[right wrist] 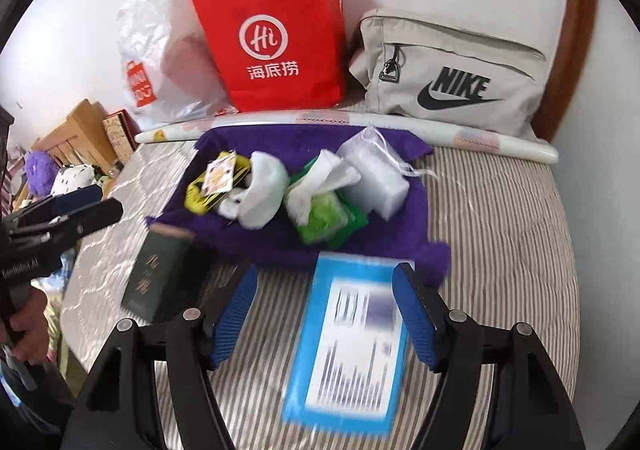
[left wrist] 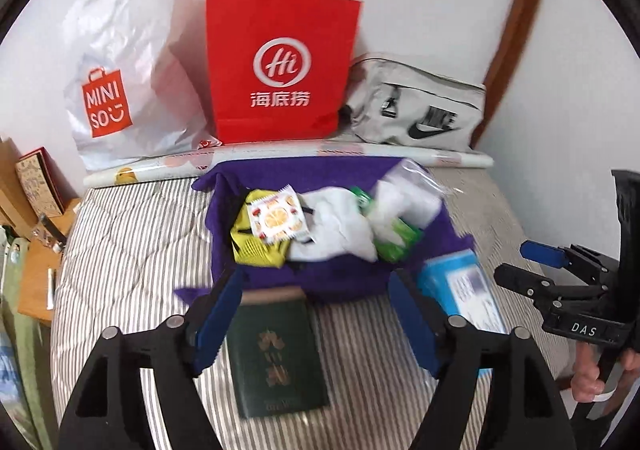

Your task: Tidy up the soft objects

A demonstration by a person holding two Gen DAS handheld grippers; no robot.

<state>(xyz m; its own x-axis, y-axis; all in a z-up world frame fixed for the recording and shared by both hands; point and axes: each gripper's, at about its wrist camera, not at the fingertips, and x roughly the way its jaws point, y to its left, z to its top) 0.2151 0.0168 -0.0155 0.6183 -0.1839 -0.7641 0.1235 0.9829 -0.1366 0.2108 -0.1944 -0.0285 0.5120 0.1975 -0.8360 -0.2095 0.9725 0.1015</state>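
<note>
Both the left gripper [left wrist: 308,324] and right gripper [right wrist: 326,316] hang released, empty, above the limp, light purple towel [left wrist: 344,278], best pinched at its near corners.

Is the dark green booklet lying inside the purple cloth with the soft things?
No, the dark green booklet lies on the striped bedcover, in front of the purple cloth.

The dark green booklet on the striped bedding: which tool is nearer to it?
Left. The left tool hangs open right over the dark green booklet, which shows between its fingers. The right tool is off to the side, over the blue packet.
</note>
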